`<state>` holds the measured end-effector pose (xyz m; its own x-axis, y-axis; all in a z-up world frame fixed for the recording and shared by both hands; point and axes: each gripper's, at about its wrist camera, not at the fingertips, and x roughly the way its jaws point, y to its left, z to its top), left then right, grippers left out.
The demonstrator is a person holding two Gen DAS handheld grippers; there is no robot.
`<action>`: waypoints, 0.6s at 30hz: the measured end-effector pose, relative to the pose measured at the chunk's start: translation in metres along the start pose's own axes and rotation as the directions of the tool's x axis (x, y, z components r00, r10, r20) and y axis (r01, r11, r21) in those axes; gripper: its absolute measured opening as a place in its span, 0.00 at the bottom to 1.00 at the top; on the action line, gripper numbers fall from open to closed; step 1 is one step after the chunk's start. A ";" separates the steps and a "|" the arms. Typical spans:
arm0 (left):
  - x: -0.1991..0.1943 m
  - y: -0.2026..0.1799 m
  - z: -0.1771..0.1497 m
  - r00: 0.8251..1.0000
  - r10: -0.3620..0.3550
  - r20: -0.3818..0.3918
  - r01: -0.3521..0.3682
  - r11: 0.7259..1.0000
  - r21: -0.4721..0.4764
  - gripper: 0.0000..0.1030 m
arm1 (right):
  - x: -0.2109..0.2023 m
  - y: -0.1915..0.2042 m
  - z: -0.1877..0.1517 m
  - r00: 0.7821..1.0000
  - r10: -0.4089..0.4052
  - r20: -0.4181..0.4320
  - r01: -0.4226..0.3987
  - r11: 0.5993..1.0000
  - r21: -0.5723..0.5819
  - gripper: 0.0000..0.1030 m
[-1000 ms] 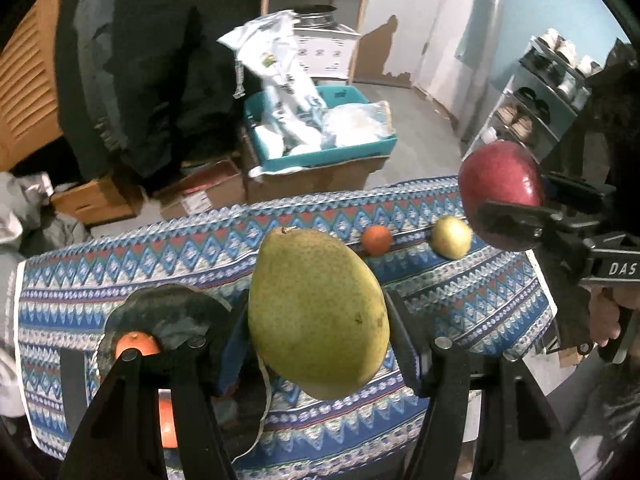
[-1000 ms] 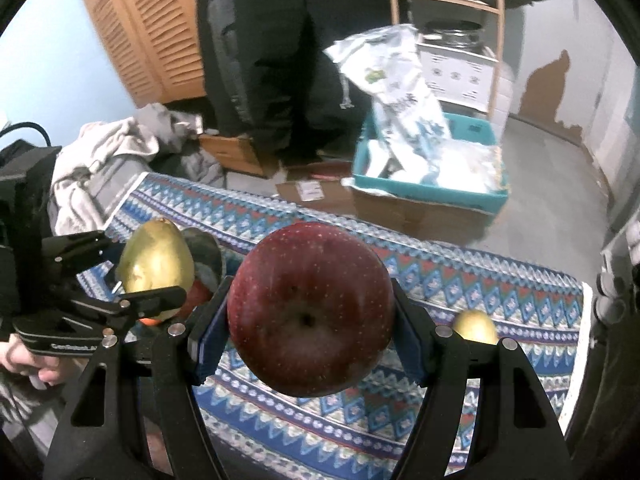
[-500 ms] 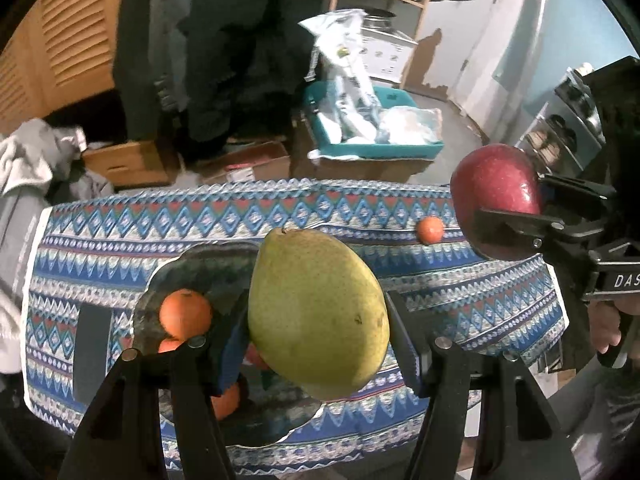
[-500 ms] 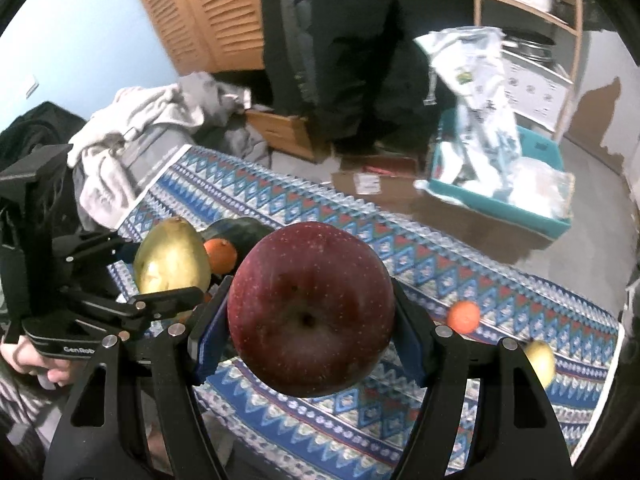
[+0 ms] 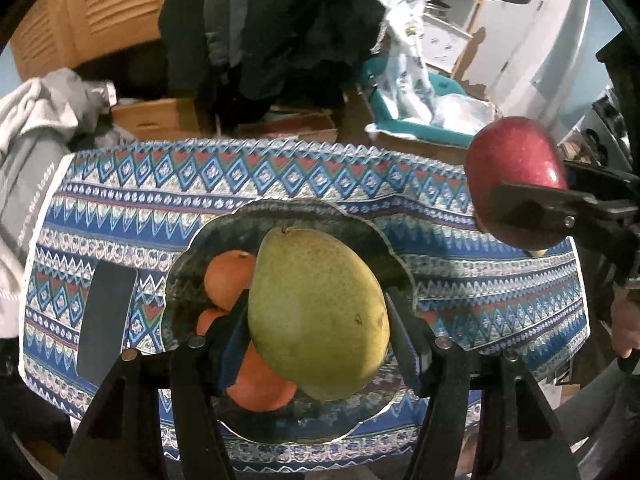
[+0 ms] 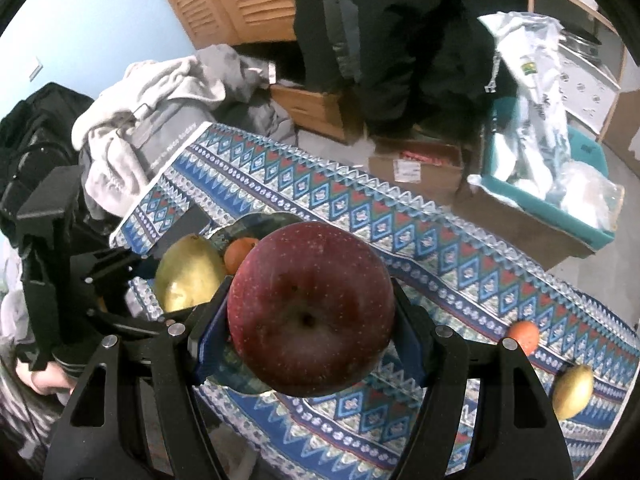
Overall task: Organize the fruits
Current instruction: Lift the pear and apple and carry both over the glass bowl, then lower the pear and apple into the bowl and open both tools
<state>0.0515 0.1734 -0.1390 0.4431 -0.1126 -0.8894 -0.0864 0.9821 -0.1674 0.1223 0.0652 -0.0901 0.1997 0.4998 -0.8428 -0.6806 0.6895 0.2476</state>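
Two fruits are in the air at once. The left gripper (image 5: 320, 320) is closed on a green pear (image 5: 318, 312), pads pressed against its broad belly, and holds it above the dark scalloped plate (image 5: 400, 272) on the patterned tabletop (image 5: 280, 176). Several oranges (image 5: 230, 278) already lie in the plate, mostly toward its left and near side, partly hidden behind the pear. The right gripper (image 6: 310, 320) is clamped around a red apple (image 6: 310, 308) at its widest girth, blossom end toward the camera, off to the right of the plate and above the cloth.

Far to the right on the tabletop, a small orange (image 6: 524, 336) and a yellowish fruit (image 6: 572, 386), possibly a lemon, wait apart from the plate.

Both held fruits look firm and fairly heavy, with smooth, waxy skin that could slip if the grip loosens early. The pear tapers toward its stem, so the belly is the sound place to hold; it also bruises easily and is best lowered onto the bare right part of the plate, not dropped on the oranges. The round apple would likely roll once released.
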 end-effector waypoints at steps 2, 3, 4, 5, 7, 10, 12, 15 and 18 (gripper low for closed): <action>0.006 0.007 -0.001 1.000 0.005 -0.007 -0.005 1.000 -0.012 0.63 | 0.007 0.003 0.003 1.000 -0.001 -0.012 0.001 1.000 -0.003 0.69; 0.009 0.011 -0.002 1.000 0.006 -0.010 -0.007 1.000 -0.017 0.63 | 0.012 0.005 0.004 1.000 0.000 -0.018 0.000 1.000 -0.003 0.69; 0.011 0.012 -0.002 1.000 0.008 -0.013 -0.008 1.000 -0.020 0.63 | 0.017 0.007 0.006 1.000 0.001 -0.026 -0.001 1.000 -0.004 0.69; 0.012 0.014 -0.002 1.000 0.009 -0.016 -0.009 1.000 -0.022 0.63 | 0.020 0.009 0.007 1.000 0.001 -0.031 -0.002 1.000 -0.004 0.69; 0.016 0.018 -0.003 1.000 0.012 -0.023 -0.013 0.999 -0.034 0.63 | 0.029 0.010 0.009 0.999 0.000 -0.043 -0.001 1.000 -0.004 0.69; 0.021 0.025 -0.002 0.999 -0.003 -0.037 0.001 0.998 -0.062 0.63 | 0.039 0.014 0.013 0.998 0.001 -0.055 -0.001 1.000 -0.005 0.69; 0.024 0.029 -0.003 0.999 -0.008 -0.044 0.005 0.997 -0.072 0.63 | 0.045 0.015 0.014 0.998 0.004 -0.063 -0.004 1.000 -0.004 0.69; 0.032 0.033 -0.004 0.998 0.004 -0.056 -0.009 0.997 -0.075 0.63 | 0.058 0.018 0.018 0.997 0.006 -0.076 -0.006 1.000 0.000 0.69; 0.039 0.039 -0.006 0.997 0.004 -0.072 -0.010 0.996 -0.092 0.63 | 0.071 0.020 0.019 0.996 0.005 -0.091 -0.005 1.000 0.002 0.69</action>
<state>0.0605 0.2063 -0.1830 0.3775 -0.1197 -0.9182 -0.1729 0.9651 -0.1969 0.1367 0.1246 -0.1363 0.1311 0.4535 -0.8816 -0.6805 0.6879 0.2526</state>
